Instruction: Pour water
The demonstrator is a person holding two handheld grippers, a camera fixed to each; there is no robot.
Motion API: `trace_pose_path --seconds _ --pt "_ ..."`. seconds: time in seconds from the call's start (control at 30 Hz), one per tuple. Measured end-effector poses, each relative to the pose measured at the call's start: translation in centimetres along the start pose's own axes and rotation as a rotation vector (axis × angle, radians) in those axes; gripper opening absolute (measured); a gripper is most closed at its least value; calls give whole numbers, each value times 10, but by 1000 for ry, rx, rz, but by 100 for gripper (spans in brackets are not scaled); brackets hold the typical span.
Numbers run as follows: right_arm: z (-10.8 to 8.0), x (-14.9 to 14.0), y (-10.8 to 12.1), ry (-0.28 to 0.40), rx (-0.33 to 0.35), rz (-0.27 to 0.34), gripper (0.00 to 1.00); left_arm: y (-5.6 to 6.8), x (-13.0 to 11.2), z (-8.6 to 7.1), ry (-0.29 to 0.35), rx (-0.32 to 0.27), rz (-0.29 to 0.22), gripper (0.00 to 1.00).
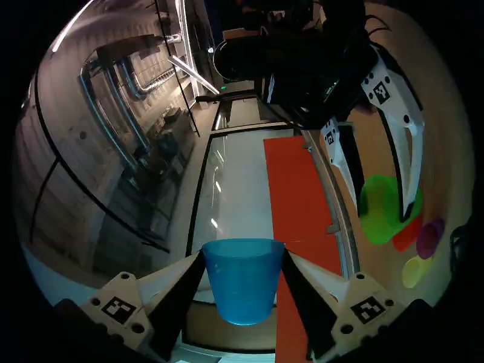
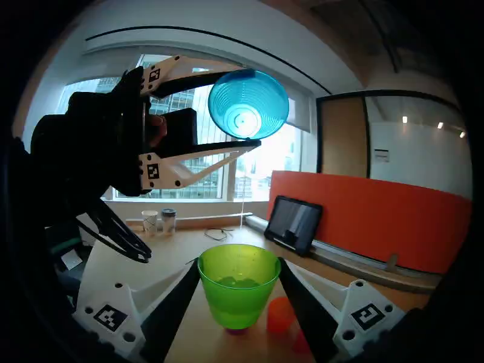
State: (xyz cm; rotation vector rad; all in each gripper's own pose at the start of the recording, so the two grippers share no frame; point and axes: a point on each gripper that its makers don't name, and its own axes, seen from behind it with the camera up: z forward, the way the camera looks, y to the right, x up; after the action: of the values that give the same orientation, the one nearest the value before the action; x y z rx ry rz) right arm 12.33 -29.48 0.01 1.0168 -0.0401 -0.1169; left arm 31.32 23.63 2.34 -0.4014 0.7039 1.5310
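My left gripper [image 1: 243, 260] is shut on a translucent blue cup [image 1: 243, 284], both fingers pressing its sides. In the right gripper view that left gripper [image 2: 249, 107] hangs high up with the blue cup [image 2: 248, 104] tipped over, its mouth facing down toward the camera. My right gripper [image 2: 238, 266] is shut on a green cup [image 2: 238, 290], held upright just above the table with a little liquid in it. The left gripper view has the right gripper [image 1: 387, 212] and the green cup [image 1: 382, 209] at its right side.
Red [image 1: 406, 235], purple [image 1: 429, 238] and yellow [image 1: 414, 271] cups stand on the wooden table [image 2: 181, 254] under the green cup. A tablet [image 2: 294, 224] leans against an orange partition [image 2: 375, 218]. Two small jars [image 2: 158, 221] stand by the window.
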Motion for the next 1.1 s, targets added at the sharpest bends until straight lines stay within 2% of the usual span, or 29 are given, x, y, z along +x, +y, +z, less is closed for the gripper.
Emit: trace_pose_path --seconds 0.3,0.5,0.6,1.1 --pt "-1 0 1 5 -3 4 94 3 2 1 3 6 16 87" --pt "-2 1 2 6 -8 6 94 5 -1 3 -2 1 -33 88" --pt "-3 1 3 8 -11 6 94 12 -4 5 -10 -17 -93 87" --pt "-12 4 10 18 -30 13 94 33 -28 7 -93 -95 -508 88"
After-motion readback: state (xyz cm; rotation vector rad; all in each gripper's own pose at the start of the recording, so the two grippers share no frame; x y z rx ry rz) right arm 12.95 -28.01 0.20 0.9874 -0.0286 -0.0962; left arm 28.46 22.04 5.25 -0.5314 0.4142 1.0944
